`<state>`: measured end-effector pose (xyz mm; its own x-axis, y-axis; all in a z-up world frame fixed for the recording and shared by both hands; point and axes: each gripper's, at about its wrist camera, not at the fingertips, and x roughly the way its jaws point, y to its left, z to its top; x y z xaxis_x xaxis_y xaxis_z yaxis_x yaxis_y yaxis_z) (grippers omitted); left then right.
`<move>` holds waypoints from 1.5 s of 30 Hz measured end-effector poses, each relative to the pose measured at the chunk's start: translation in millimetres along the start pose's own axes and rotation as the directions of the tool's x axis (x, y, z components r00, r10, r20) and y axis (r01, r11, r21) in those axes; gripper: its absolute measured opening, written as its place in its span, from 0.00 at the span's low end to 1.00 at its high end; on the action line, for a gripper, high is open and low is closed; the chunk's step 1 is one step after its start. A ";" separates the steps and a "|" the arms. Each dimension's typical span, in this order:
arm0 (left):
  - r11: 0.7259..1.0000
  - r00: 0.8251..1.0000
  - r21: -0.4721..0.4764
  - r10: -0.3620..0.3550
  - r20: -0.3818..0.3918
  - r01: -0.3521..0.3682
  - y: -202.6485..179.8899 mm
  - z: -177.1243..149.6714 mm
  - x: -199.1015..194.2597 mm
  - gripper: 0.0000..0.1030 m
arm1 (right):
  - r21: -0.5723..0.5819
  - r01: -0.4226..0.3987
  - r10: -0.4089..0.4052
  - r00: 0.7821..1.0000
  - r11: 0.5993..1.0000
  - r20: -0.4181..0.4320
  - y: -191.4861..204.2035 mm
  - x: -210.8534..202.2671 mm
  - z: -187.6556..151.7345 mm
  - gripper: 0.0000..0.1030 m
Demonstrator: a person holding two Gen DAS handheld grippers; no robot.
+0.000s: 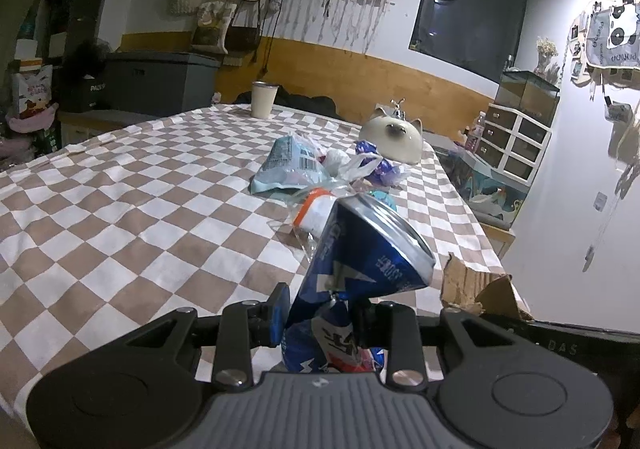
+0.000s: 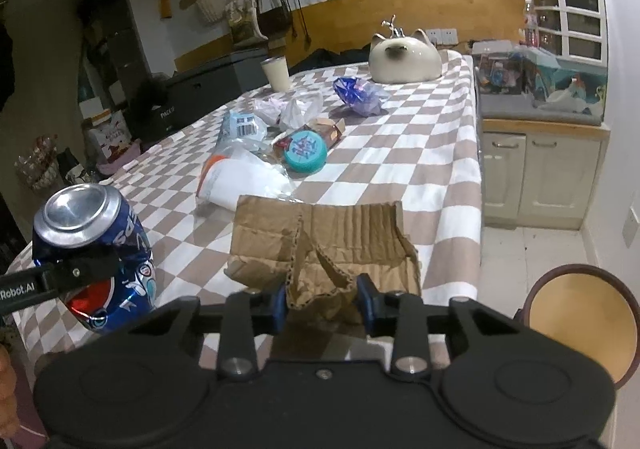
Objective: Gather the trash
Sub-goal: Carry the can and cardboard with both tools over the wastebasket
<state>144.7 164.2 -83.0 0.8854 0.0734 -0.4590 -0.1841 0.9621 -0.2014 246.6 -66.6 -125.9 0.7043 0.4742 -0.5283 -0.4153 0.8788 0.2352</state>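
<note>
My left gripper (image 1: 322, 313) is shut on a crushed blue soda can (image 1: 360, 261) and holds it above the checkered table; the can also shows at the left of the right wrist view (image 2: 92, 245). My right gripper (image 2: 322, 299) is shut on a torn piece of brown cardboard (image 2: 320, 241) at the table's near edge; it also shows in the left wrist view (image 1: 476, 285). More trash lies mid-table: a white plastic bag with an orange band (image 2: 240, 177), a teal round lid (image 2: 306, 151), a light blue wrapper (image 2: 240, 129), crumpled clear plastic (image 2: 296, 109) and a purple wrapper (image 2: 358, 93).
A checkered cloth covers the table (image 2: 420, 153). A cat-shaped ceramic bowl (image 2: 404, 59) and a cream cup (image 2: 276, 73) stand at the far end. A round stool (image 2: 580, 325) is on the floor at the right, beside cabinets (image 2: 540, 177).
</note>
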 end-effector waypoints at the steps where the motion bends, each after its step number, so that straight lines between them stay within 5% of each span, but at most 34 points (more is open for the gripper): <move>1: 1.000 1.000 0.000 0.001 0.005 -0.001 -0.7 0.6 -2.5 0.32 | -0.002 0.002 -0.002 1.000 1.000 0.009 0.1 -3.8 0.2 0.34; 12: 1.000 0.999 0.019 -0.021 0.036 0.020 -28.5 3.2 -29.1 0.32 | 0.012 0.038 -0.040 0.991 0.999 0.128 -13.7 -66.1 2.3 0.35; 26: 0.982 0.986 0.092 -0.165 0.027 0.162 -119.1 -8.9 -37.9 0.32 | 0.083 0.177 -0.190 0.963 0.981 0.190 -75.1 -146.8 -15.4 0.35; 35: 0.965 0.972 0.121 -0.234 -0.014 0.234 -194.5 -20.0 -16.1 0.32 | 0.137 0.271 -0.292 0.940 0.953 0.176 -132.6 -177.1 -26.9 0.35; 45: 0.949 0.957 0.132 -0.273 -0.101 0.285 -287.5 -46.1 46.0 0.32 | 0.193 0.338 -0.364 0.924 0.921 0.116 -210.8 -164.5 -35.0 0.35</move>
<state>218.7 -121.1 -86.1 0.8545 -0.2191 -0.4711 0.1340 0.9690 -0.2077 198.1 -331.7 -117.1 0.8688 0.1250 -0.4790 -0.0332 0.9802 0.1954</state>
